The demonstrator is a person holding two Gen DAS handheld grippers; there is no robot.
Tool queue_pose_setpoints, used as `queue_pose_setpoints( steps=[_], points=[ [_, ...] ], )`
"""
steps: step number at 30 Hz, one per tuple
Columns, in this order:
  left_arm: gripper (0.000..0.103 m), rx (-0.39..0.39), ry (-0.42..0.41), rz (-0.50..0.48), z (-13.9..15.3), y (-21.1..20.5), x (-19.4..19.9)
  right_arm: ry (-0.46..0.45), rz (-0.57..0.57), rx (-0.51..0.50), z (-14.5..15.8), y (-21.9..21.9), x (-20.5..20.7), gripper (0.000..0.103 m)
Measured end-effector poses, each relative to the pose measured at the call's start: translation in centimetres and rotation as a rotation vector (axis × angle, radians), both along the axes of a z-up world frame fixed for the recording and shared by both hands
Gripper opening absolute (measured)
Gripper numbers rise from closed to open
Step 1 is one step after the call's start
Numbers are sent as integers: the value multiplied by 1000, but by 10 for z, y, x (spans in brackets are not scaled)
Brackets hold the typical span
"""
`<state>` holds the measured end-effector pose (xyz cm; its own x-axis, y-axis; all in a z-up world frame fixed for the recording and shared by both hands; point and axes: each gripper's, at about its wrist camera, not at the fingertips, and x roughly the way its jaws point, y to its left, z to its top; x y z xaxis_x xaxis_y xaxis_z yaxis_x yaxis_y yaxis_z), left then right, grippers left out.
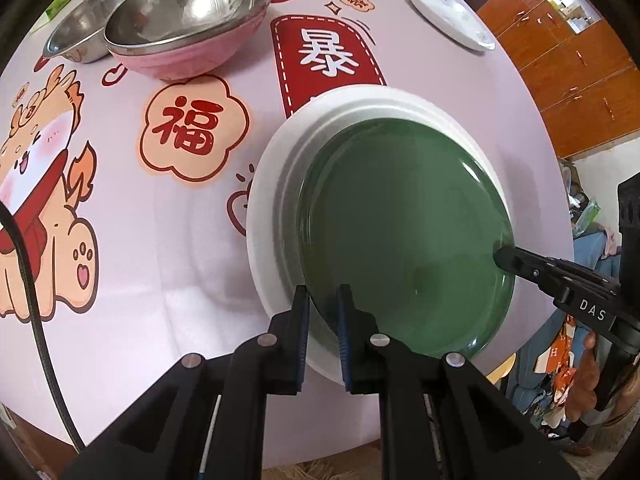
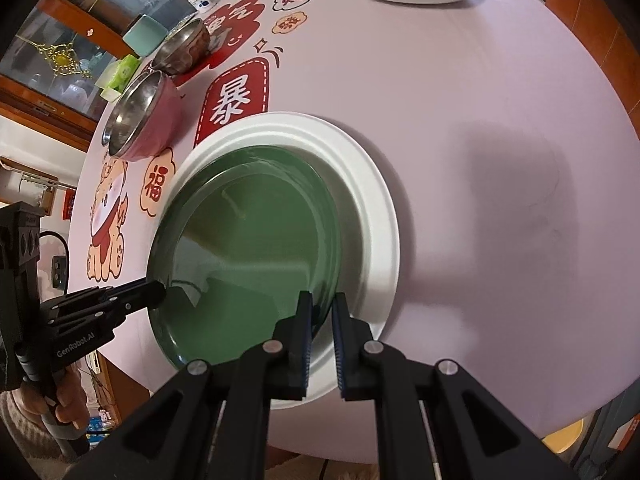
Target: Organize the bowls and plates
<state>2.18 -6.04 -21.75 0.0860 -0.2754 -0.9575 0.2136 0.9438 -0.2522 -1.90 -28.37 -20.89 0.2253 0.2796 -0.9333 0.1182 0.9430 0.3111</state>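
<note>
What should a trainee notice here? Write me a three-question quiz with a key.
1. True or false: only one gripper clamps the green plate.
2. What lies directly under the green plate? A: the pink bowl. B: a white plate. C: bare tablecloth.
3. Which part of the green plate do the left gripper and right gripper clamp?
Key: 1 false; 2 B; 3 its rim, on opposite sides.

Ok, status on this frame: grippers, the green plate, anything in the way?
Left hand-held gripper and right hand-held gripper both shut on green plate rim, opposite sides. Plate over white plate. Bowls stand clear.
</note>
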Motion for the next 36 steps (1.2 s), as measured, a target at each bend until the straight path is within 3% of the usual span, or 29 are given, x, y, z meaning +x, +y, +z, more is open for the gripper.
queue_pose_setpoints(
  steps=[15, 24, 33, 36],
  points=[
    [12, -1, 16, -16, -7, -7, 7, 27, -3, -30, -6, 1, 8, 10],
    [16, -5, 23, -24, -7, -5, 10, 29, 41, -106, -4, 10, 14, 13],
    [37, 8, -11, -38, 3, -7, 13, 2, 57, -169, 9, 13, 15, 14],
    [50, 11, -24, -27, 8, -4, 14, -3, 62, -174, 12, 15, 15, 14]
  ],
)
